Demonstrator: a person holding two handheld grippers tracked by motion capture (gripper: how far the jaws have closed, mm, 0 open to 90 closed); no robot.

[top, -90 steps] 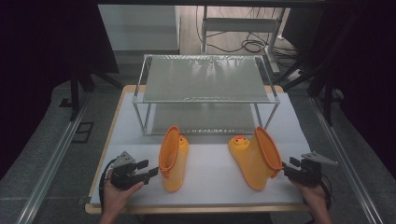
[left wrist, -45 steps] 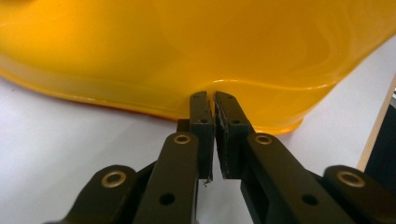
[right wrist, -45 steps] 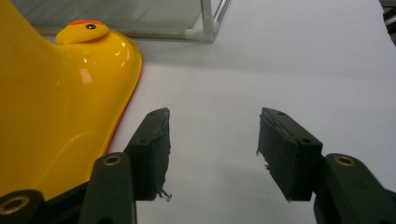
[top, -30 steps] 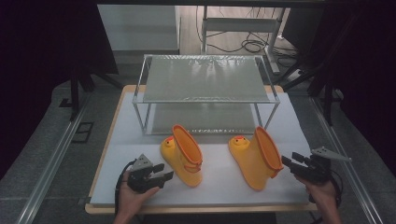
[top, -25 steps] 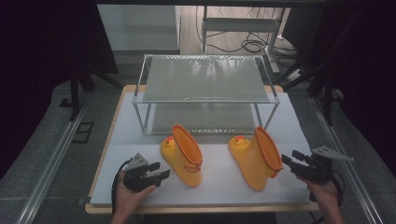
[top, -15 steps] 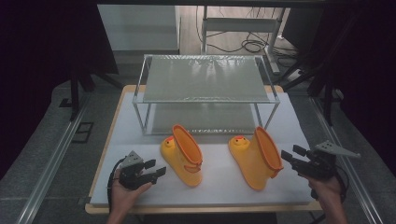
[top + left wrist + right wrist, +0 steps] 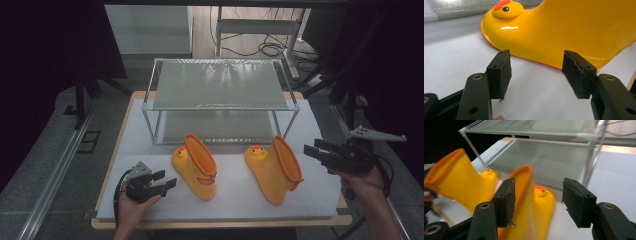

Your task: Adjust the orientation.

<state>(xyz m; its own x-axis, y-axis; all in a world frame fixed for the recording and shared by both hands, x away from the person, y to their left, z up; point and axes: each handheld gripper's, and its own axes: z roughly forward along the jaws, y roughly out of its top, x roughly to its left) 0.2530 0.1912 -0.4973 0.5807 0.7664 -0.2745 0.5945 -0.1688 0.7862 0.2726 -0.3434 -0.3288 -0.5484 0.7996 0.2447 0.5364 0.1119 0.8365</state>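
Holding nothing, your left gripper (image 7: 536, 72) has its jaws spread wide, and one glossy yellow boot (image 7: 574, 32) with a moulded duck face lies just past its pads. Your right gripper (image 7: 537, 202) is equally agape and empty, hovering beside the second boot (image 7: 275, 167). Beyond both grippers, the two-tier wire-mesh shelf (image 7: 220, 85) holds nothing.

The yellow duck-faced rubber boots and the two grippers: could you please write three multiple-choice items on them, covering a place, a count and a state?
1. Where do the yellow duck-faced rubber boots stand?
A. On the rack's top shelf
B. On the white table in front of the wire rack
C. On the floor

2. How many boots are there?
A. One
B. Two
C. Three

3. How is the left gripper?
A. Open, empty
B. Shut on a boot
C. Shut on the rack

Answers: 1 B, the left boot and right boot stand on the white table before the wire rack. 2 B, two boots. 3 A, the left gripper has parted jaws with nothing between.
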